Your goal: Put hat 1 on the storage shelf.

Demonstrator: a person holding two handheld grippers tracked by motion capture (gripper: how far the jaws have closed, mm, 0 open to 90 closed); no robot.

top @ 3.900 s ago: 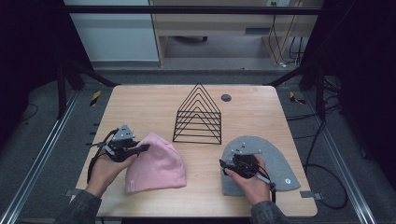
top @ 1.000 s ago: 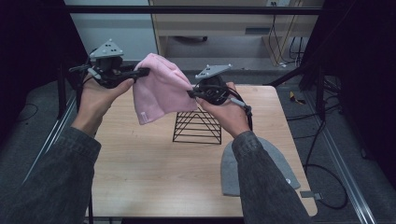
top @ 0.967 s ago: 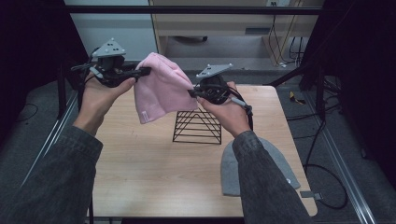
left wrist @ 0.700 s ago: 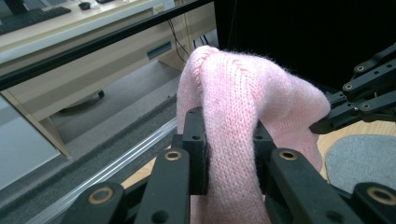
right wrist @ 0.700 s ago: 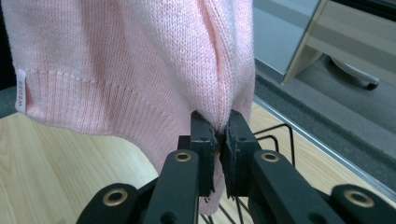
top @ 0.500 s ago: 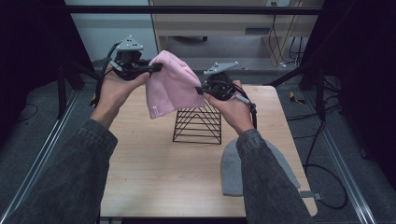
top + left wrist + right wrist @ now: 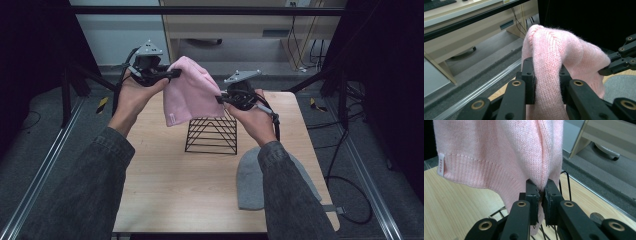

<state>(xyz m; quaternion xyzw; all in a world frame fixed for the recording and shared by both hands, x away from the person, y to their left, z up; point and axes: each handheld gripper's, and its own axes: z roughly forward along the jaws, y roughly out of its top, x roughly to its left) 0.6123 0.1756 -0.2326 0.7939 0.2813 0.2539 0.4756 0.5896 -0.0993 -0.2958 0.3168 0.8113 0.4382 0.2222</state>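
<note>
Two knitted beanies are counted: one pink beanie [image 7: 191, 92], one grey beanie [image 7: 252, 177]. One black wire rack [image 7: 211, 134] is noted on one wooden table [image 7: 170, 185]. Two handheld grippers are counted, the left gripper [image 7: 172, 74] and the right gripper [image 7: 221, 99]. One small white label [image 7: 441, 164] is seen on the pink beanie's cuff. One small dark round object [image 7: 595, 217] is noted near the table's edge.

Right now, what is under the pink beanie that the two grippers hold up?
Under the pink beanie stands the black wire rack on the wooden table. The beanie hangs clear above it and covers part of the rack's top. The left gripper and right gripper pinch it.
</note>
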